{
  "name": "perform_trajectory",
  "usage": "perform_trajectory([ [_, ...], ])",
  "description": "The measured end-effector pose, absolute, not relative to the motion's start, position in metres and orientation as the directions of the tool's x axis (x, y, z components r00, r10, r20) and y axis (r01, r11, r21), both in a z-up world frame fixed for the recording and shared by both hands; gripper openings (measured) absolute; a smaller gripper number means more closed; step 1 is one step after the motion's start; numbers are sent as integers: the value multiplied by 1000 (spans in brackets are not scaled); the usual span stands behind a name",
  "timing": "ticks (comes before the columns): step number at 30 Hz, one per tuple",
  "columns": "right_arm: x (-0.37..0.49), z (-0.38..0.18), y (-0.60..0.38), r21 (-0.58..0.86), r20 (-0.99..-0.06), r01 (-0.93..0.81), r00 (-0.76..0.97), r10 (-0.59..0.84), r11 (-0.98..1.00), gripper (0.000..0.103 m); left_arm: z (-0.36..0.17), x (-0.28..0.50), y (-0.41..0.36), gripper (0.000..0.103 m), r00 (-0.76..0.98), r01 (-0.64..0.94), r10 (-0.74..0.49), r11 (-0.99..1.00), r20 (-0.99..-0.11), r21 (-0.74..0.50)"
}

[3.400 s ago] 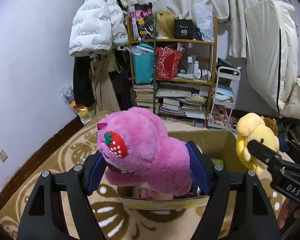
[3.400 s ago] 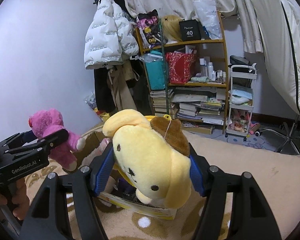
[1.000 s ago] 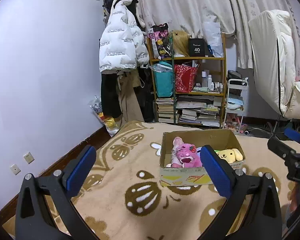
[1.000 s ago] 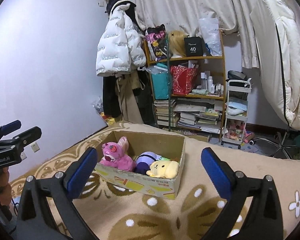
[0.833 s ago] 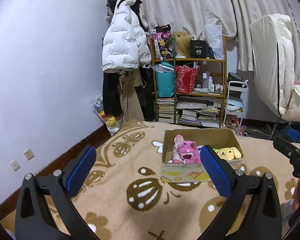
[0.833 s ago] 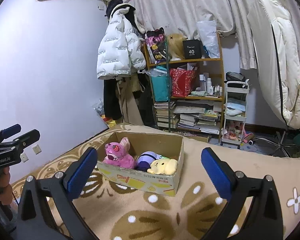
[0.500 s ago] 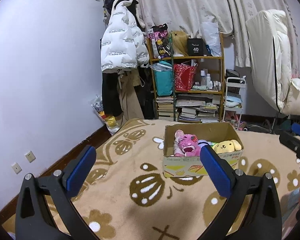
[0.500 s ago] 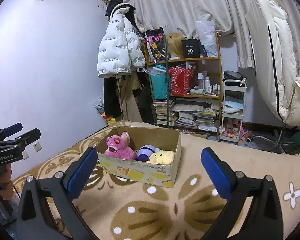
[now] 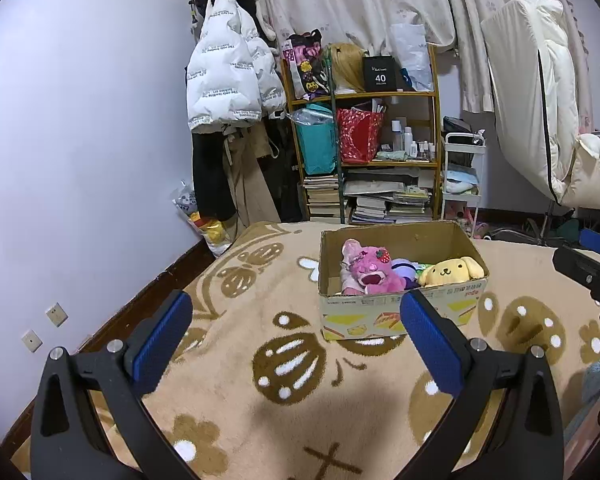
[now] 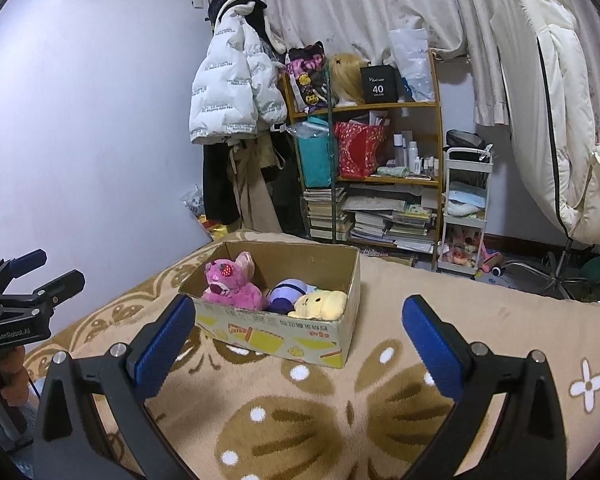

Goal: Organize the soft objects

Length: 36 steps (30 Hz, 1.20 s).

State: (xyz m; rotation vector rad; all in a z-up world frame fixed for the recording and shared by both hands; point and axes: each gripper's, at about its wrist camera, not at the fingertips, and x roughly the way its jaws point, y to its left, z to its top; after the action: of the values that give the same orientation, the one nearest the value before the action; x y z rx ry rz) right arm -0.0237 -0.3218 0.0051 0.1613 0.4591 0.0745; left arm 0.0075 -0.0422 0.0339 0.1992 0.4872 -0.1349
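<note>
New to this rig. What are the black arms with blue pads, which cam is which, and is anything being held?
No robot here: a person holds a two-finger tool in each hand, and a fisheye camera on each looks forward along its fingers. The black arms with blue pads at the bottom of each picture are that tool's own fingers. One view is from the left tool, the other from the right tool; each also glimpses the other at its edge. Both are open and hold nothing. Ahead, on a tan patterned blanket, stands a cardboard box holding a pink plush, a yellow plush and something purple between them.
</note>
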Motion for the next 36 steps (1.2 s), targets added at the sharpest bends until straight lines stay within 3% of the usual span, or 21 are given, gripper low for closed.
perform_trajectory([
  [36, -18, -9, -321, 159, -470, -37, 876, 108, 987, 103, 27, 13, -39, 102, 873, 163, -76, 976, -482, 142],
])
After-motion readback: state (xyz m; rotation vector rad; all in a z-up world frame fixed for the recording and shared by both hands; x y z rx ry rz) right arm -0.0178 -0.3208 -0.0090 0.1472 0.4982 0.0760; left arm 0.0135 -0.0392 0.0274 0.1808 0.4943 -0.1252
